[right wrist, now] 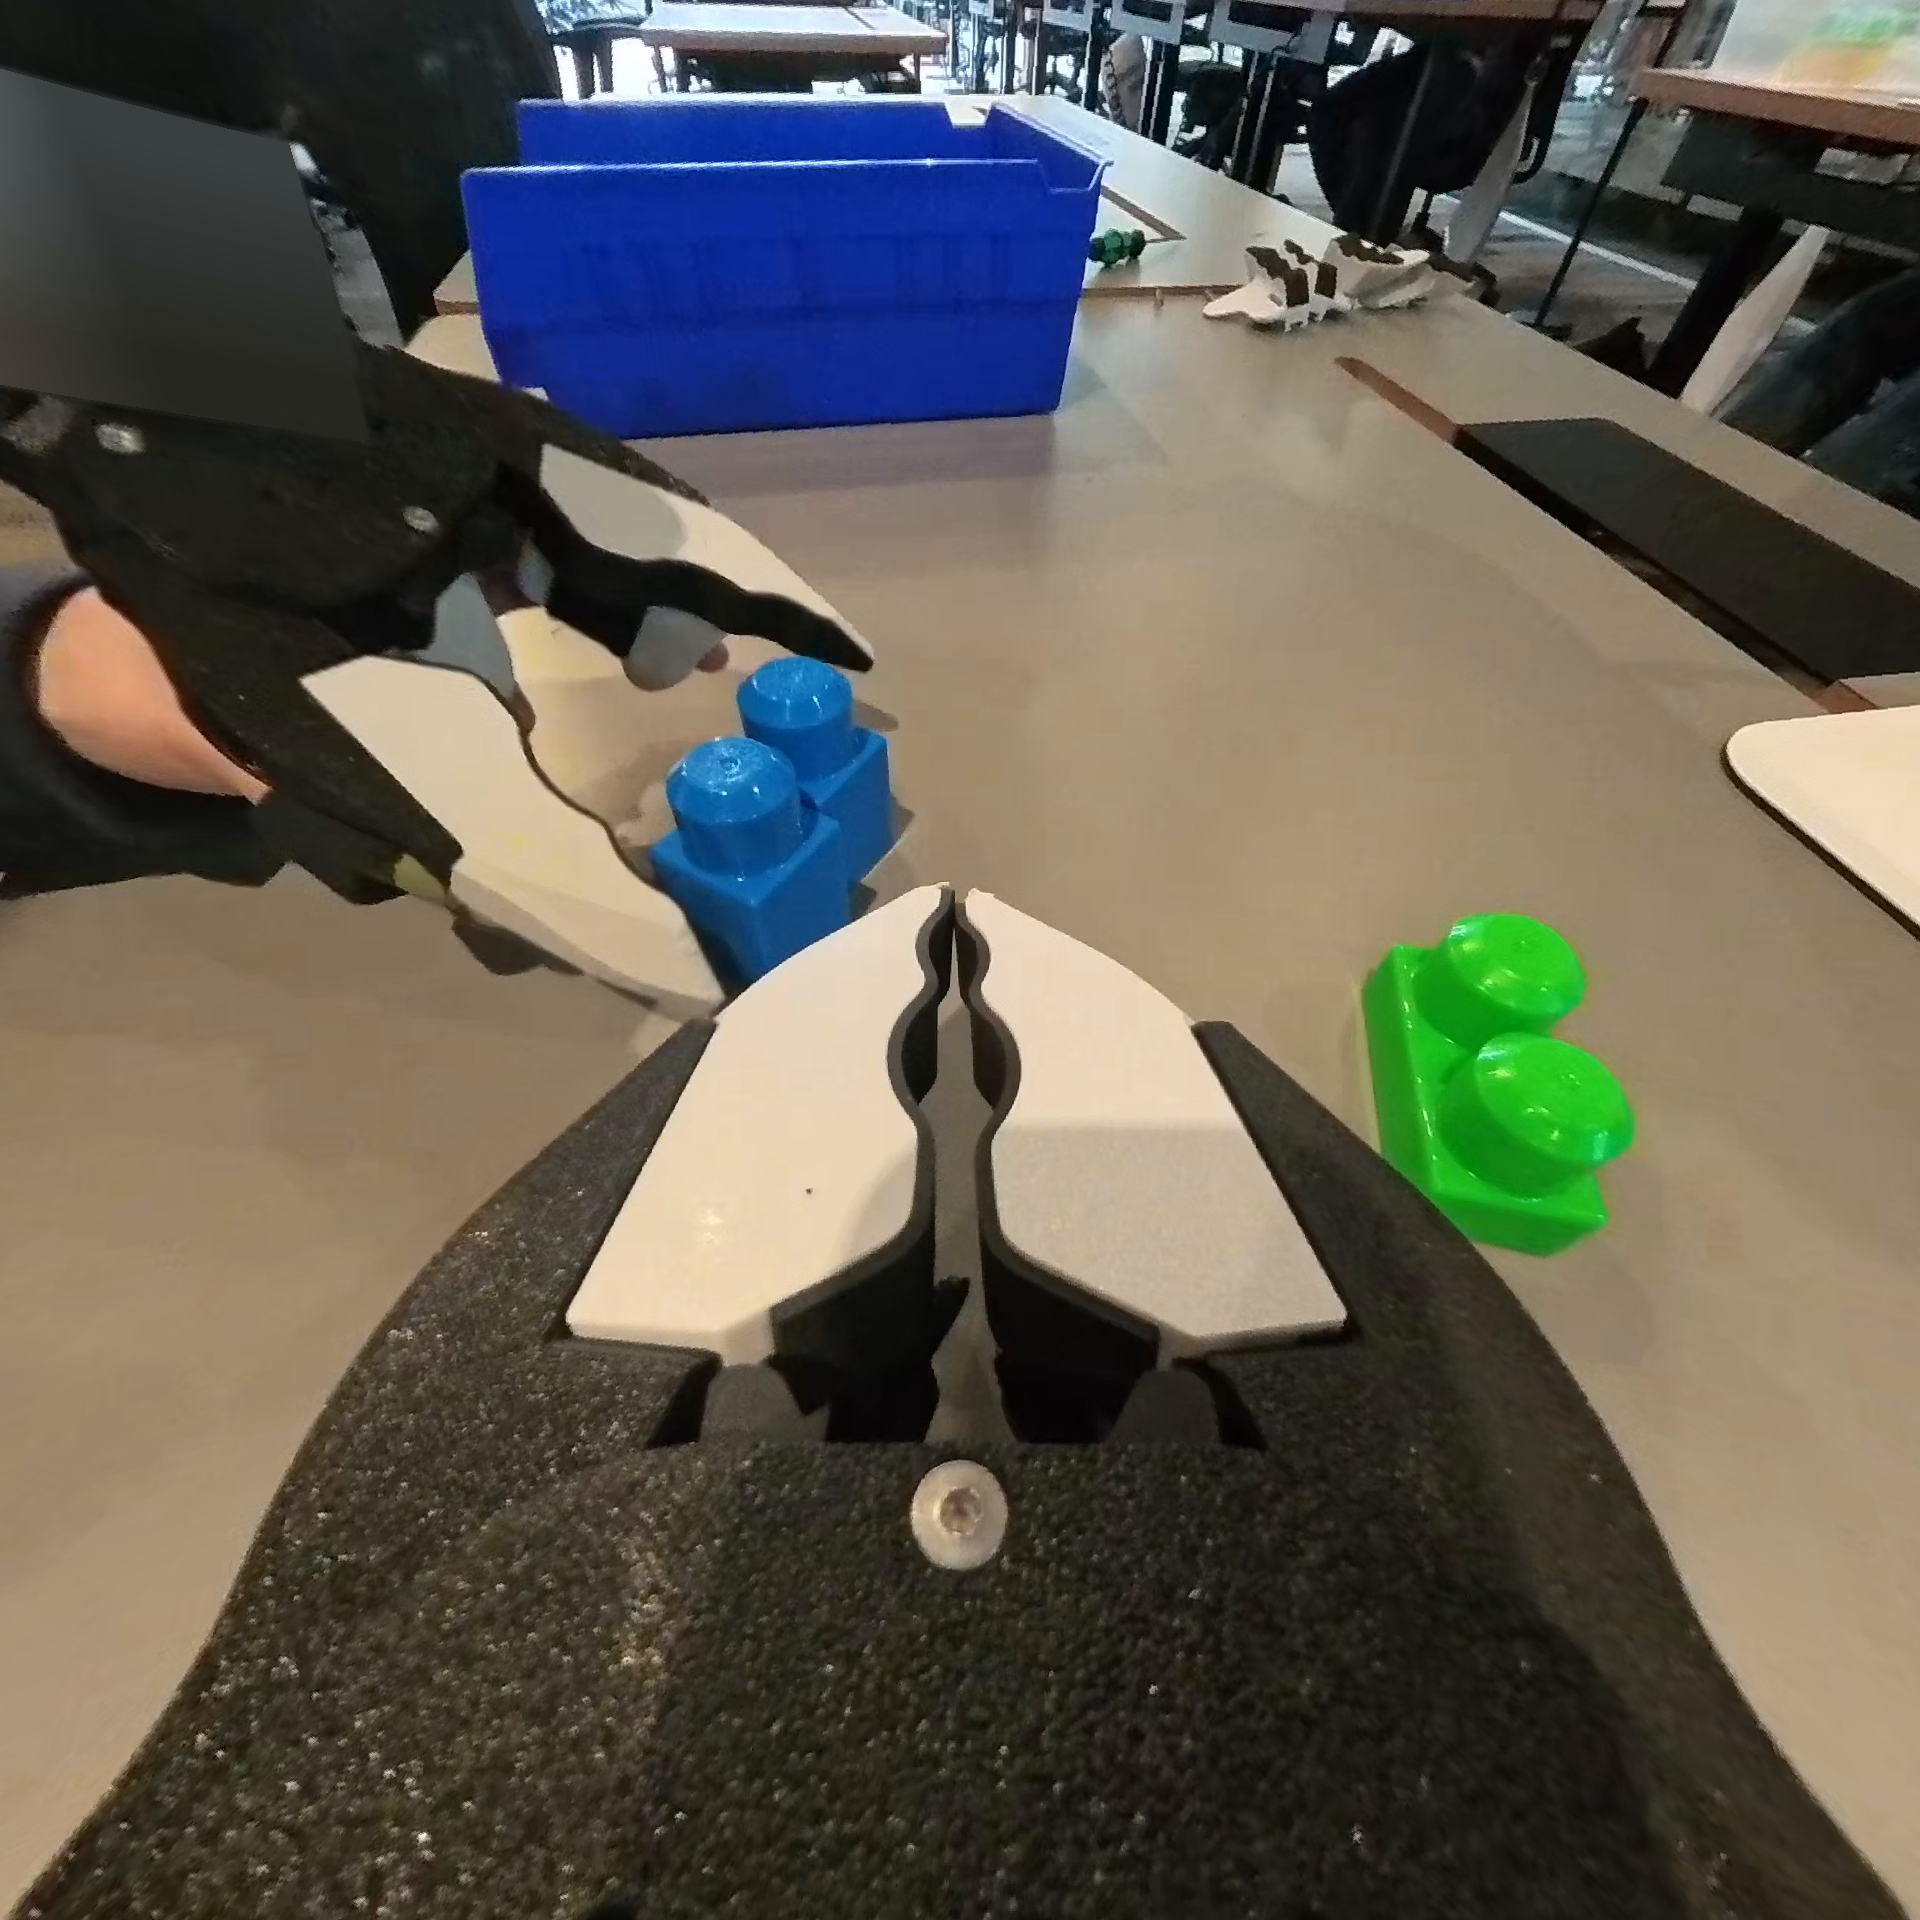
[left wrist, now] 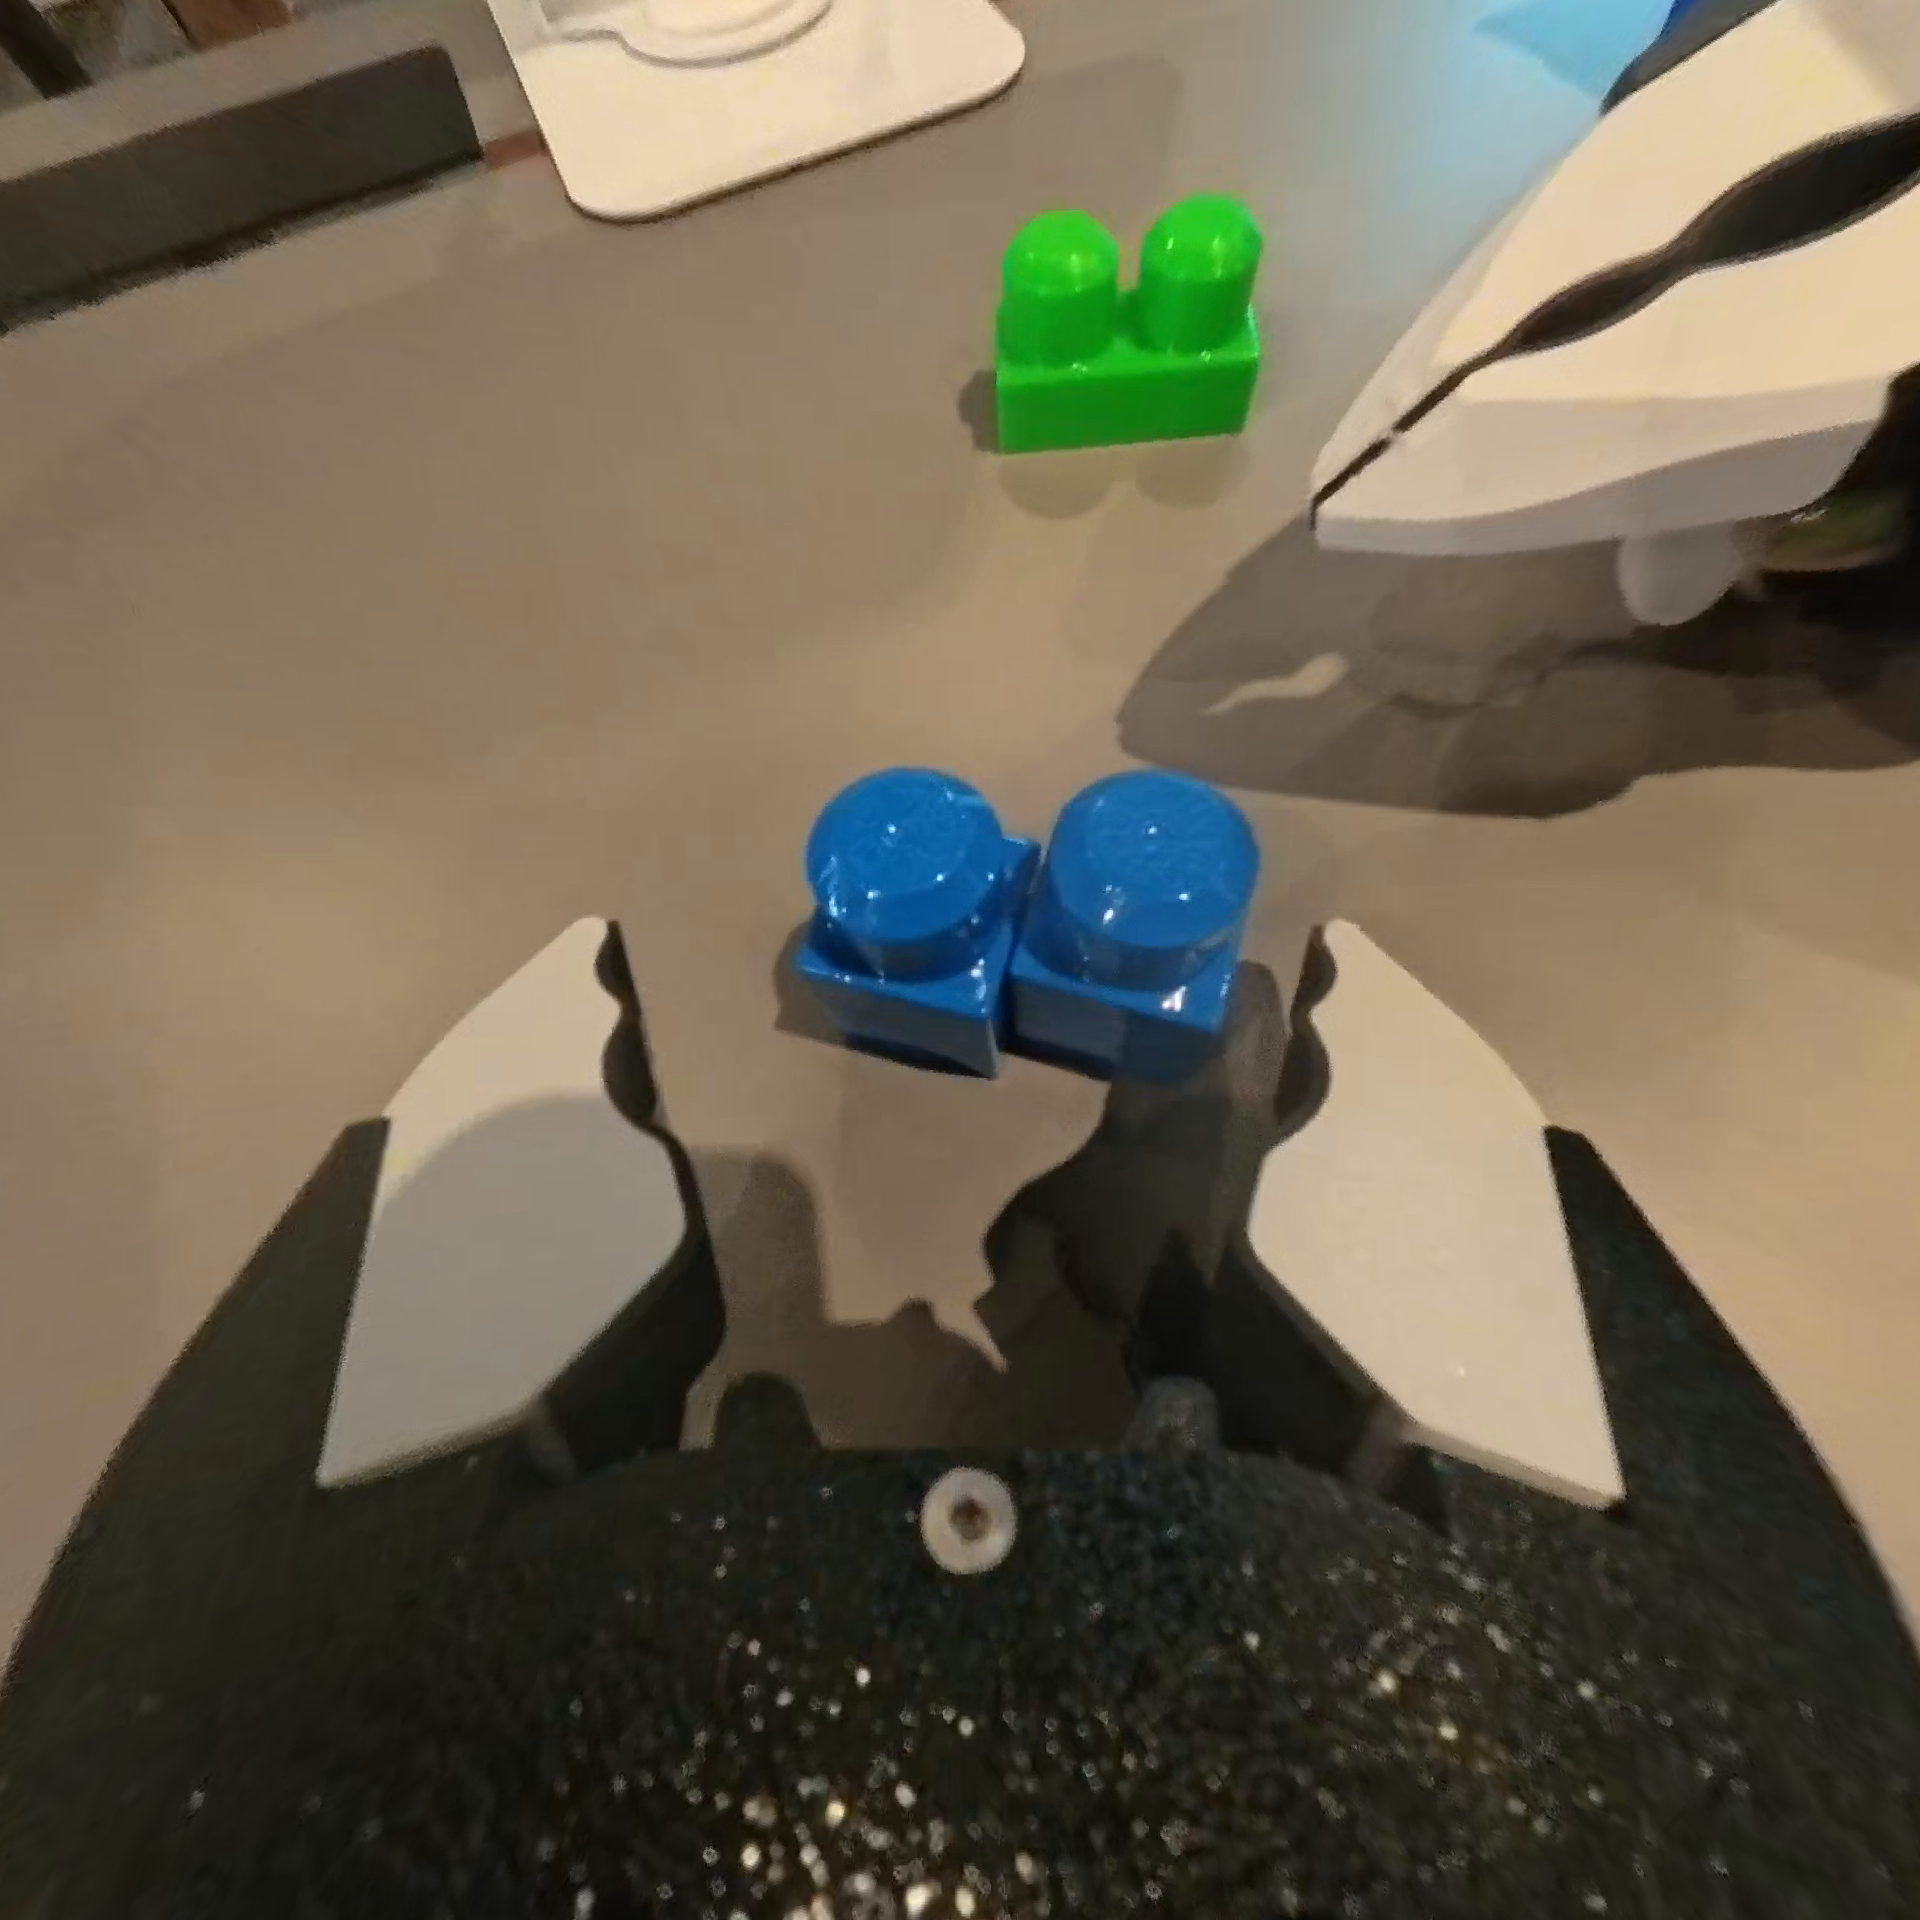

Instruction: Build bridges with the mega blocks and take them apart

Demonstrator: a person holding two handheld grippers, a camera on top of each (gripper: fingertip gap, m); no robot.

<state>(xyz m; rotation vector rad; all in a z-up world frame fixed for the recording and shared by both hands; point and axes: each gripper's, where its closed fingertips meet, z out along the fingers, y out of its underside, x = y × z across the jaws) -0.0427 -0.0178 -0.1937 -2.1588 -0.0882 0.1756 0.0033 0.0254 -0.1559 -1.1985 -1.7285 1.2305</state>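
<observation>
Two small blue one-stud blocks (left wrist: 1013, 940) stand side by side on the grey table, touching. My left gripper (left wrist: 966, 935) is open, its fingers on either side of the pair and not touching them. The pair also shows in the right wrist view (right wrist: 774, 821), with the left gripper (right wrist: 790, 831) around it. A green two-stud block (left wrist: 1127, 332) lies beyond the blue pair; in the right wrist view it (right wrist: 1486, 1081) lies to the right of my right gripper (right wrist: 956, 894). The right gripper is shut and empty, just above the table near the blue blocks, and also shows in the left wrist view (left wrist: 1340, 488).
A large blue bin (right wrist: 774, 281) stands at the back of the table. A white flat board (left wrist: 769, 94) lies beyond the green block; its corner shows at the right edge (right wrist: 1829, 790). A black strip (right wrist: 1704, 540) lies at the right. A spare gripper (right wrist: 1314, 275) lies far back. The grippers' ends are close to 8 cm from one another.
</observation>
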